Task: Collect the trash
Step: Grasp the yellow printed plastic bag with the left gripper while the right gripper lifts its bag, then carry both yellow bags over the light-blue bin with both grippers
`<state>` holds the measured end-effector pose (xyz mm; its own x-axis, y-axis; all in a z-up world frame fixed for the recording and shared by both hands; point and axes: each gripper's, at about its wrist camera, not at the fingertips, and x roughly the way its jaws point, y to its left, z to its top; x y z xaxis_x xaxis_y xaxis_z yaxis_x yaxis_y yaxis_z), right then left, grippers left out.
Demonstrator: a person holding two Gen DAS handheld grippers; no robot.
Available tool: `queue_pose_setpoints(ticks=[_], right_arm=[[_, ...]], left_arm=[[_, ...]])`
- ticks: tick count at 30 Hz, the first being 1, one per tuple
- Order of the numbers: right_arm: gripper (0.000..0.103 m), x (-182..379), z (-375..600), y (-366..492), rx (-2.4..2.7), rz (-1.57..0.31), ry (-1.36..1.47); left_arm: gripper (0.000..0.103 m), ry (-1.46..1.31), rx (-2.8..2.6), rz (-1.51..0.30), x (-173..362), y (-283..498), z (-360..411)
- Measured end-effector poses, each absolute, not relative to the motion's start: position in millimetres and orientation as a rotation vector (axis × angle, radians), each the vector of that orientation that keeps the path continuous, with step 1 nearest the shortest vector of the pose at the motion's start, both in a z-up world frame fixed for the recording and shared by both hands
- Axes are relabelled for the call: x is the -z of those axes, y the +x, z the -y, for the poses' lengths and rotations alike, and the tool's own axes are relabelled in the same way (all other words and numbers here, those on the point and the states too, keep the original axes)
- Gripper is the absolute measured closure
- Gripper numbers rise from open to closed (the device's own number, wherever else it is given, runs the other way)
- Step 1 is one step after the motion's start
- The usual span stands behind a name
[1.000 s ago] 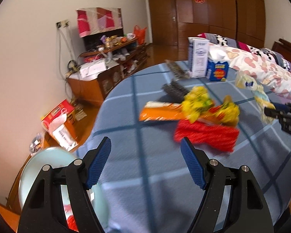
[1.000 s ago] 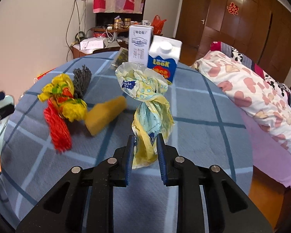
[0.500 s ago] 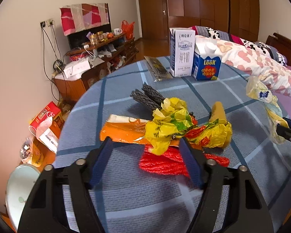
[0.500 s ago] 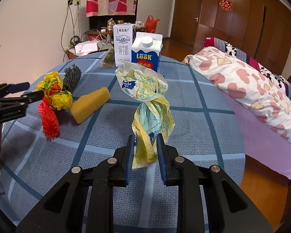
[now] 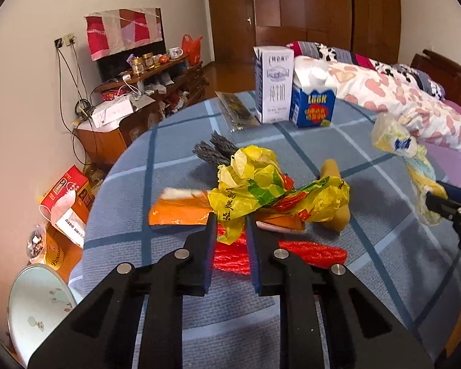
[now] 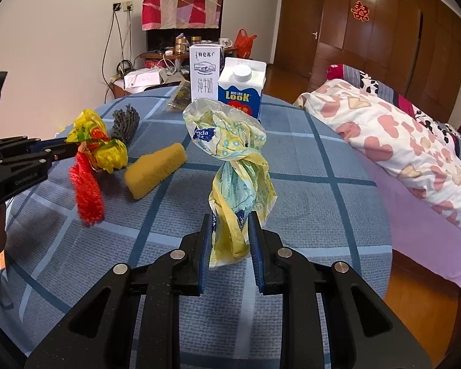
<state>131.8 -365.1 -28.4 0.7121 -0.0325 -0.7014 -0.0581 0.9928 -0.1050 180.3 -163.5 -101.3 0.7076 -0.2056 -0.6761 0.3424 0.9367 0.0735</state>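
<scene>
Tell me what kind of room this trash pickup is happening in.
Most likely a bedroom in a home. A bed with a heart-patterned quilt runs along one side, wooden wardrobe doors line the far wall, and a cluttered wooden sideboard stands by the wall beside the round table with the blue checked cloth.
</scene>
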Motion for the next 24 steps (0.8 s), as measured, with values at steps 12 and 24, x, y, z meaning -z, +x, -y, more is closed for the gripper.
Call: queue_pose_setpoints(ticks=[12,24], right_arm=[[0.079,14,331,129,-0.070,-0.733,-0.145],[0.079,7,278,131,-0.158,-0.711,-0.190]], left_arm=[[0.085,0.160,0.273,-0.667,67,148,120],[0.085,0.138,0.186,-0.689,74,127,56]])
